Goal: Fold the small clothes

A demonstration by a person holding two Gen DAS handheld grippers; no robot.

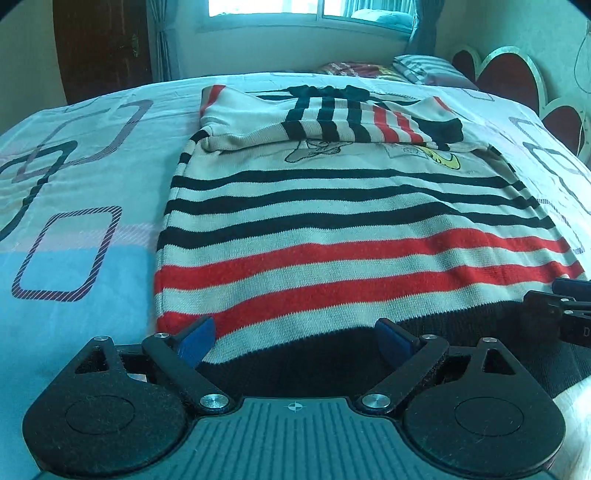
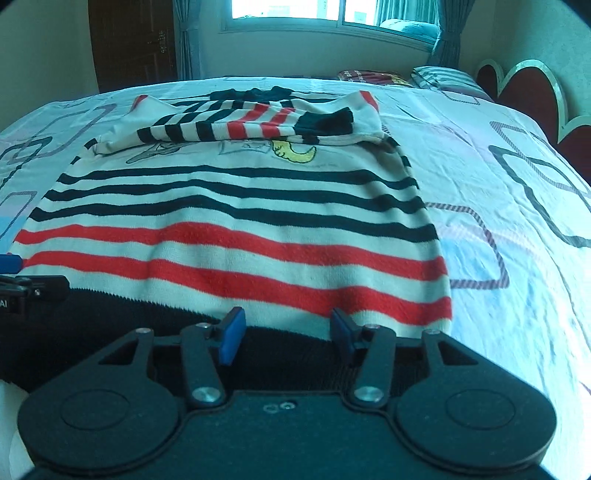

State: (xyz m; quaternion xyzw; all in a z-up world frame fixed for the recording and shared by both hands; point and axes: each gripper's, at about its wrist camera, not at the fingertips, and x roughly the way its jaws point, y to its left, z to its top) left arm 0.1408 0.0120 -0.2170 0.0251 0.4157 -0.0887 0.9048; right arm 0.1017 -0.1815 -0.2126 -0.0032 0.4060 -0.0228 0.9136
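Observation:
A small knit sweater (image 1: 332,229) with black and red stripes lies flat on the bed, its black hem (image 1: 314,362) nearest me. Both sleeves (image 1: 354,122) are folded across the chest at the far end. My left gripper (image 1: 295,339) hovers over the hem's left part, open wide, with its blue pads (image 1: 195,341) clear of the cloth. In the right wrist view the sweater (image 2: 240,229) fills the middle. My right gripper (image 2: 288,334) stands over the hem's right part with its jaws apart and nothing pinched. Each gripper shows at the edge of the other's view: the right one (image 1: 554,314), the left one (image 2: 22,291).
The bed sheet (image 2: 498,221) is pale blue and white with rectangle outlines. Pillows (image 2: 439,77) lie at the far end beside a red heart-shaped headboard (image 2: 524,88). A window (image 2: 332,11), curtains and a dark door (image 2: 133,40) stand behind the bed.

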